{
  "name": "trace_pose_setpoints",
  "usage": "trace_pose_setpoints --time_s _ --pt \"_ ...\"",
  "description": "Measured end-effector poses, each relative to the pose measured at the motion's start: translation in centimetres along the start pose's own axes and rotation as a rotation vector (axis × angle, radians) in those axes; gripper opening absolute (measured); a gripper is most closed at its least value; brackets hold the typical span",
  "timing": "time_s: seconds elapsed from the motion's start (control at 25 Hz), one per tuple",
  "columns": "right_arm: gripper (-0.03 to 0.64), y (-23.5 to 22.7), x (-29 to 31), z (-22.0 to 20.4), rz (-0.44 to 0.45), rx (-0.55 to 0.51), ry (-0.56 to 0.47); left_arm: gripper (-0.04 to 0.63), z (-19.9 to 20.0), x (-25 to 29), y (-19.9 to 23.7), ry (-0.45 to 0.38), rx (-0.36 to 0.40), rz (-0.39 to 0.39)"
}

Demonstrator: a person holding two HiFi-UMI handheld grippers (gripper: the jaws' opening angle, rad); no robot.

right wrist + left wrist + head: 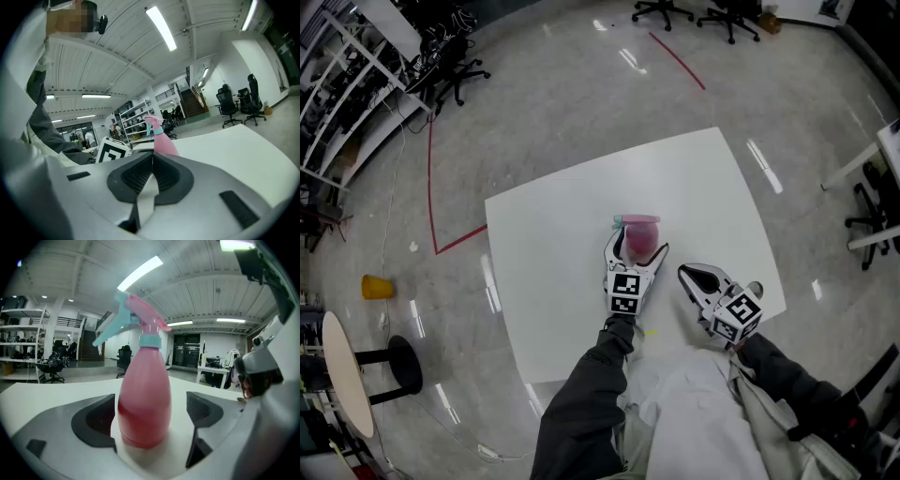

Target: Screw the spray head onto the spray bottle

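Left tool (637, 244) is spread wide over the white table (581, 309), with the pink spray bottle (143, 399) standing upright between its jaws, unpinched. A pink-and-teal spray head (133, 317) sits on the bottle's neck. Right tool (686, 273), pressed together and empty, is nearby.

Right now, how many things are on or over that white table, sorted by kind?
Pink spray bottle: 1
Teal and pink spray head, sitting on the bottle: 1
Hand-held grippers: 2 (left gripper open around the bottle, right gripper shut and empty)
Total: 4
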State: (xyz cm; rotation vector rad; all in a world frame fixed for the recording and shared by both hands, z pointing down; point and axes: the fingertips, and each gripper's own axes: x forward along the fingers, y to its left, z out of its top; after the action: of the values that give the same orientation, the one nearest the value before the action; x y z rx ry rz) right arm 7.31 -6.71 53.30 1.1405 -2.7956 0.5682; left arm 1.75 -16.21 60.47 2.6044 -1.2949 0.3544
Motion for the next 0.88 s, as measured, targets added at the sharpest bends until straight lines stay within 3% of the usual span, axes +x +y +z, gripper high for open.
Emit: trace_pose_setpoints --time_s 0.12,0.28,0.4,0.52,0.64,0.68,0.72,0.76,0.88 --pt "-0.003 -0.2 -0.5 0.1 -0.035 0.002 -0.01 0.469 -0.9 1.3 0.7 0.047 0.033 -0.001" --pt "-0.003 -1.0 -1.1 0.3 -0.07 0.014 -0.01 0.468 -0.4 2.1 1.2 0.034 -0.01 -0.023" --pt "-0.003 -1.5 -1.5 0.7 -0.081 0.018 -0.031 0.439 -0.6 1.9 0.6 0.055 -0.003 -0.052" --pt "-0.003 -0.5 -1.3 2.9 -0.051 -0.049 -0.085 0.436 0.3 0.1 -0.3 0.048 -0.025 -0.093" --pt "0.002 1.5 -0.4 5.5 0.081 -0.154 -0.097 0.436 1.8 -2.6 -1.4 0.037 -0.032 -0.121" --pt "0.049 2.4 0.0 6.2 0.146 -0.174 -0.089 0.436 2.3 -3.4 -1.8 0.039 -0.015 -0.126" --pt "0.204 3.4 0.5 6.9 0.217 -0.189 -0.081 0.436 2.5 -4.3 -2.3 0.046 0.007 -0.135" --pt "0.267 4.5 0.9 7.6 0.285 -0.207 -0.073 0.436 2.7 -5.1 -2.8 0.056 0.032 -0.146" --pt "0.267 7.9 1.9 8.8 0.437 -0.301 -0.016 0.436 2.9 -7.3 -4.1 0.1 0.104 -0.175"
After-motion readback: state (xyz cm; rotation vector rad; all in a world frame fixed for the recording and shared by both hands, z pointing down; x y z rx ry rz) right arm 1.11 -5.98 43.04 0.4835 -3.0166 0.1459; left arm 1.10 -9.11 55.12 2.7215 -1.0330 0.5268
